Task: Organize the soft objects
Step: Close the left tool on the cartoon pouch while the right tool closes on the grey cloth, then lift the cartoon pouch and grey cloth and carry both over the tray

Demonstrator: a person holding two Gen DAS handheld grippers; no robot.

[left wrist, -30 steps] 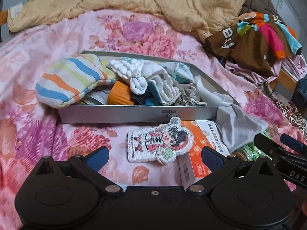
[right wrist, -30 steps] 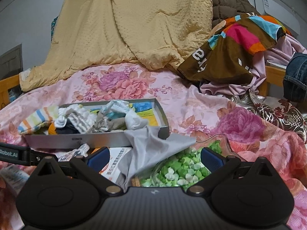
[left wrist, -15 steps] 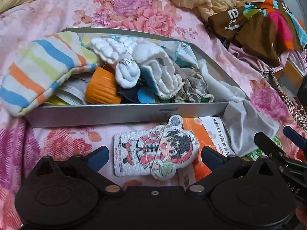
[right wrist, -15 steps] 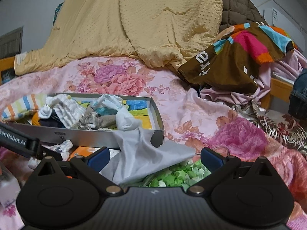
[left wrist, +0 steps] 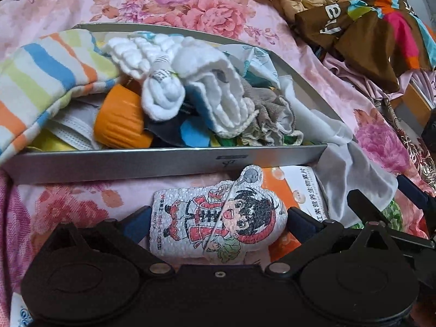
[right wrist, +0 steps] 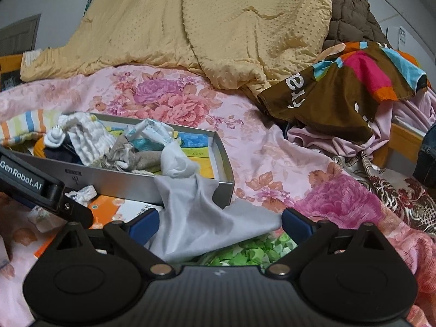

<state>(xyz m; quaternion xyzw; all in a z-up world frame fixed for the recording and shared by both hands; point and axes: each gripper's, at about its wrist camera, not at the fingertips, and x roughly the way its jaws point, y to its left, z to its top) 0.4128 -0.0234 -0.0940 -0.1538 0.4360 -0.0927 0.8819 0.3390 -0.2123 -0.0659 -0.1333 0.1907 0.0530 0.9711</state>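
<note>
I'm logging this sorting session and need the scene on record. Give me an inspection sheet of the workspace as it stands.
Surface: pink floral bedspread, rumpled.
Job's things: grey box crowded with a striped sock, a white rolled sock, a white ribbed cloth and an orange cap; a grey cloth hangs over its corner; a cartoon figure pouch lies in front of it.
Clutter: orange-and-white carton; green paper stars.
Grippers: left gripper open, straddling the pouch; right gripper open, just closing slightly, grey cloth between its fingers.
Cables: nothing seen.
Surroundings: yellow blanket, brown multicoloured garment.
</note>
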